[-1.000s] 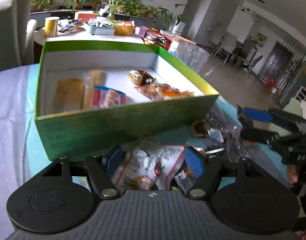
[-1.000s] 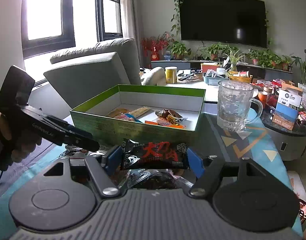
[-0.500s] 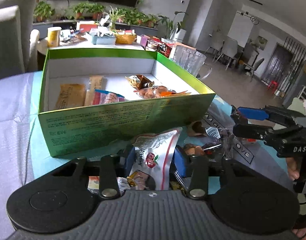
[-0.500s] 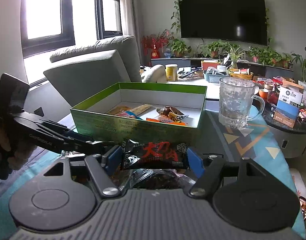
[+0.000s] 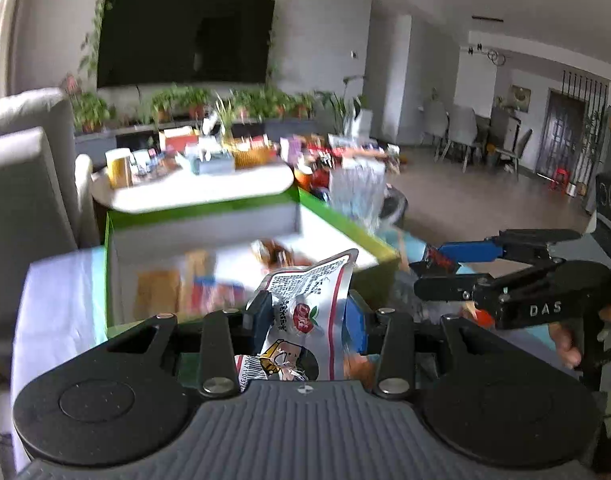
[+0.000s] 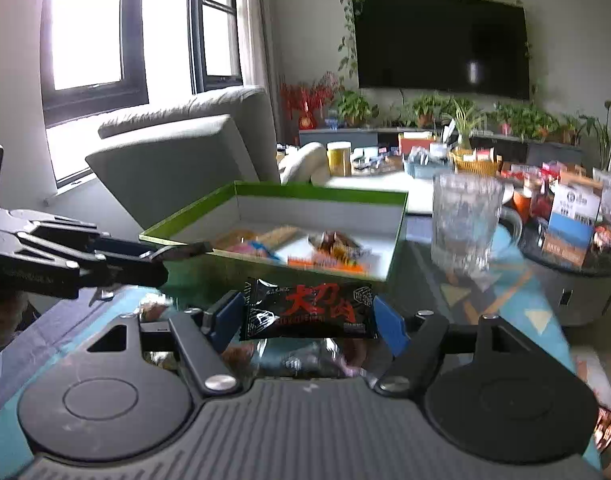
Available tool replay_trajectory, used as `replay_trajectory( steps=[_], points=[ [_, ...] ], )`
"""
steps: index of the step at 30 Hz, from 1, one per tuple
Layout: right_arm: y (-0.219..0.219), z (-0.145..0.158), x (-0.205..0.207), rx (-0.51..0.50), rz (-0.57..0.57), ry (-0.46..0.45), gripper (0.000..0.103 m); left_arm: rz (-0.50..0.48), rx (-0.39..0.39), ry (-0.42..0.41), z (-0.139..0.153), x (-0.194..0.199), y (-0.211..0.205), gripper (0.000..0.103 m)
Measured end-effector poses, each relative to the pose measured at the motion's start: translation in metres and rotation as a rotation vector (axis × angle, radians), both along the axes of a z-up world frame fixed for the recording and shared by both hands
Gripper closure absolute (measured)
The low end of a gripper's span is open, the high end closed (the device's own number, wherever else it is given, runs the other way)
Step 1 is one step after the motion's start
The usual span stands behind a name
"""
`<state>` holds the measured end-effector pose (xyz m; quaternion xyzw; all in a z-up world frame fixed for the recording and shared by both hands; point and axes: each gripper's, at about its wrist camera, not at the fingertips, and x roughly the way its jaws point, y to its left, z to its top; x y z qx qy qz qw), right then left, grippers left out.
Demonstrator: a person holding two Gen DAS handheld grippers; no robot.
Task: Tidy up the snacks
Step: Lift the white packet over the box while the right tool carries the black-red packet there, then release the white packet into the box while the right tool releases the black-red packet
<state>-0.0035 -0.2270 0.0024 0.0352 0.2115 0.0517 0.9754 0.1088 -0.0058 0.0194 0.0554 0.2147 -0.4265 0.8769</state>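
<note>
Left wrist, one pouch, perhaps four boxed snacks

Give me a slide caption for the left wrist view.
Left gripper clamps a silver snack packet before the green box; right gripper holds a black packet alongside.

Daylight pours in from the window at the upper left of the right wrist view, where the panes are blown out to white and the wall beside them flares. The left wrist view is smeared by motion: the green box and the white round table behind it are streaked and soft, the table overexposed. Both fisheye views bend at the edges and darken in the corners.
</note>
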Motion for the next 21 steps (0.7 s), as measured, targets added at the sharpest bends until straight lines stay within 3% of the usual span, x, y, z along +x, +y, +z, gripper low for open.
replay_trajectory(
  steps=[9,13,21],
  points=[
    [0.006,0.019,0.042,-0.005,0.020,-0.081,0.045,0.211,0.057,-0.130,0.009,0.046,-0.036,0.066],
    [0.006,0.016,0.066,0.024,0.003,-0.065,0.045,0.290,0.079,-0.092,-0.002,0.075,-0.044,0.066],
    [0.001,-0.002,0.093,0.047,-0.043,0.018,0.045,0.346,0.133,-0.036,-0.031,0.105,-0.052,0.065]
  ],
)
